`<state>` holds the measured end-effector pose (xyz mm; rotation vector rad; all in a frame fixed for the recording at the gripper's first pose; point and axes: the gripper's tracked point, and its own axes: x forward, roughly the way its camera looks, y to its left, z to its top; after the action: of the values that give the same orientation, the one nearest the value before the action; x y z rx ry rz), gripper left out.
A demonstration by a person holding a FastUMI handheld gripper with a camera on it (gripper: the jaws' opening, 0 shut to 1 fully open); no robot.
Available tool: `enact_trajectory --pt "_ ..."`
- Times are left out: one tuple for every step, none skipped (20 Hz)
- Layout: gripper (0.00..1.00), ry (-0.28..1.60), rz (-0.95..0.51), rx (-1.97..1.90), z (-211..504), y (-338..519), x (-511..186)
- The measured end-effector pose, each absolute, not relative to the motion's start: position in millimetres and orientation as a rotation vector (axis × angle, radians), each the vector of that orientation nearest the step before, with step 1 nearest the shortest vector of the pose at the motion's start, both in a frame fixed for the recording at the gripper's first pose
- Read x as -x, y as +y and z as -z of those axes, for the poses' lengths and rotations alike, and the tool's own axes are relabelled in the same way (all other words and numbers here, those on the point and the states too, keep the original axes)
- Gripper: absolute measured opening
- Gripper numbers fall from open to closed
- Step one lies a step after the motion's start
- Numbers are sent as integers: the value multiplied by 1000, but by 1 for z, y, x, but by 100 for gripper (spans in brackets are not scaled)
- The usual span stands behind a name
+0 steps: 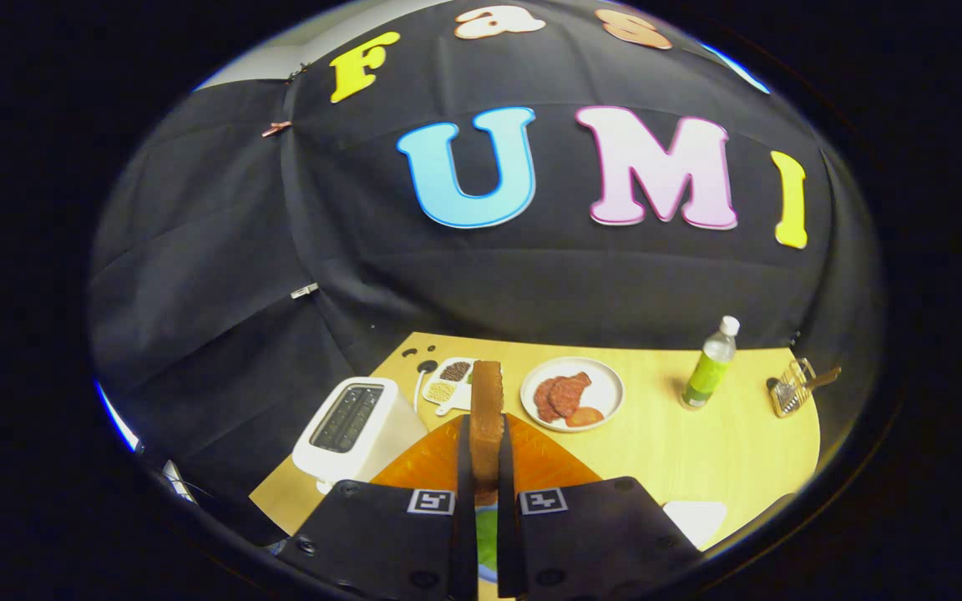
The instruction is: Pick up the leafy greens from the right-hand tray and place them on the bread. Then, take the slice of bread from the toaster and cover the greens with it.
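1. Toaster [357,430] stands empty, left of my claw [486,467].
2. My claw is clamped narrow on the bread slice [487,417], held upright above the leafy greens [488,538].
3. I should tip it flat, centred, before releasing.

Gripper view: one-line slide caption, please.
Gripper shut on bread slice held upright above leafy greens, toaster beside it.

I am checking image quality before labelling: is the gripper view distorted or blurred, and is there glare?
Gripper view: strong fisheye bending curves the table edge; the bread slice gripped between the fingers of the gripper is sharp, as is the toaster; no strong glare; plate evenly lit.
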<state>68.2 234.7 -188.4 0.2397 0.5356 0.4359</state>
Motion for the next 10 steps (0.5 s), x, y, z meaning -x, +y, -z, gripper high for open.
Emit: enact_trajectory --pt "14 550 -421 -259 202 227 -61" --pt "14 568 -410 -279 217 221 -53" --pt "14 584 -401 -306 228 218 -47" --pt "14 598 -390 -336 239 215 -40" --pt "14 615 -381 -364 250 215 -35" --pt "14 632 -372 -396 264 215 -31" --pt "14 645 -366 -423 273 217 -28" --pt "13 662 -362 -457 282 221 -24" --pt "14 675 -357 -493 289 224 -22" --pt "14 689 -354 -525 298 229 -20"
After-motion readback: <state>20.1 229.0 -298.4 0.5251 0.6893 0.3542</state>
